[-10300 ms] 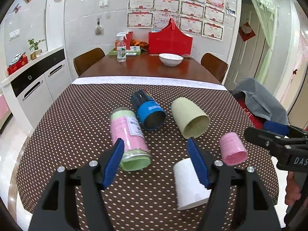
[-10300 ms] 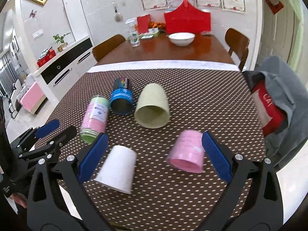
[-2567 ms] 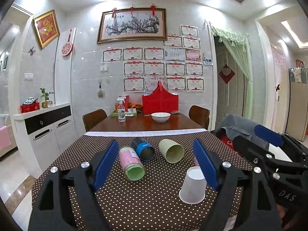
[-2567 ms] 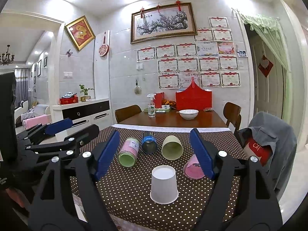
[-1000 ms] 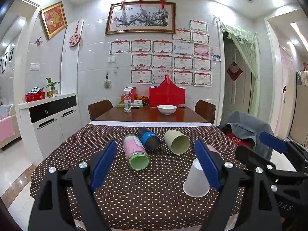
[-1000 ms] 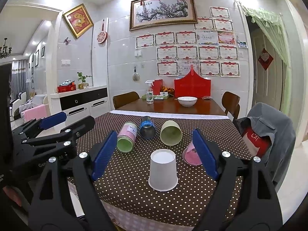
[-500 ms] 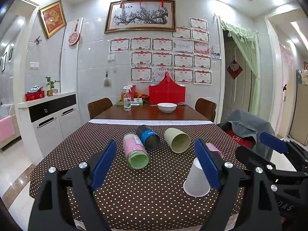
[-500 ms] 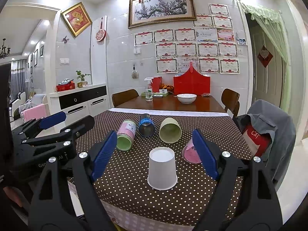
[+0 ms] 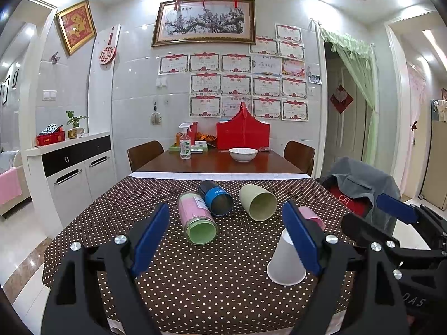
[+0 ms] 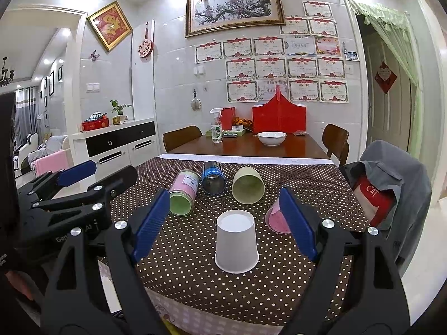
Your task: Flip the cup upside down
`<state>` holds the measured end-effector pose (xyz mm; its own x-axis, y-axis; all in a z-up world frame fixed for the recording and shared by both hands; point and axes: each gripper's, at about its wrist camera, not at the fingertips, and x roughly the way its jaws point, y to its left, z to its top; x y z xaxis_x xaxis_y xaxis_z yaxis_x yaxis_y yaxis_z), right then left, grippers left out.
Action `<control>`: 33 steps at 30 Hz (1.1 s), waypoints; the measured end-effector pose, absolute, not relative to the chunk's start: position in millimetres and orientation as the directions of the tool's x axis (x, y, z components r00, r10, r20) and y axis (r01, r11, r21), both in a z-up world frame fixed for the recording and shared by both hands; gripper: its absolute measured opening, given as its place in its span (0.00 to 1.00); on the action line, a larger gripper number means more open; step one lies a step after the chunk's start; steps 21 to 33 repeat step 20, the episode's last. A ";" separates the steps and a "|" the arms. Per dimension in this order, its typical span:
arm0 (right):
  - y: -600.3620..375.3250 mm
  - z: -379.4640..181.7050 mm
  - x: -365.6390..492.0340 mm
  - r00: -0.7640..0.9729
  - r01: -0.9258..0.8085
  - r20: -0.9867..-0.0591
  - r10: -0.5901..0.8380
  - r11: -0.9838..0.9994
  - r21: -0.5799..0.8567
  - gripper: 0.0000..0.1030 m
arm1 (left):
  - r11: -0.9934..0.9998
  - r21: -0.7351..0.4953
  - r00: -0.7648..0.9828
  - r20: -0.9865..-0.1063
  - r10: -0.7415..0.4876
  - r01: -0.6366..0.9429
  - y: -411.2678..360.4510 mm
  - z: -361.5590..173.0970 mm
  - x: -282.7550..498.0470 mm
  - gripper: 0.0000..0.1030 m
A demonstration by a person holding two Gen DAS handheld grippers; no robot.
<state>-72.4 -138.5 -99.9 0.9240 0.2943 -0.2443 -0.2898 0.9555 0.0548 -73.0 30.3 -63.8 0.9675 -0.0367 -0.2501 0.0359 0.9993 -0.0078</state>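
The white paper cup [image 10: 236, 241] stood upside down on the dotted worktop [image 10: 190, 262]. Left tongs [image 9: 227, 236] and right tongs [image 10: 225, 224] gaped wide, holding nothing.

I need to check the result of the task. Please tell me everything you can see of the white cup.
The white cup is plain, looks like paper, and tapers. It stands upside down: its wide mouth rests flat on the dotted tablecloth and its closed narrow base faces up. It is near the table's front edge, in front of the cups lying on their sides. Nothing else touches it; both grippers are open and away from it. The left wrist view shows it partly behind a blue finger pad.
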 end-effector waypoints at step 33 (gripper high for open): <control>-139.0 -106.8 -65.0 0.917 -0.286 -0.271 0.294 0.956 0.069 0.80 | 0.999 -0.004 0.961 -0.275 -0.033 0.033 33.2 -72.8 -62.7 0.79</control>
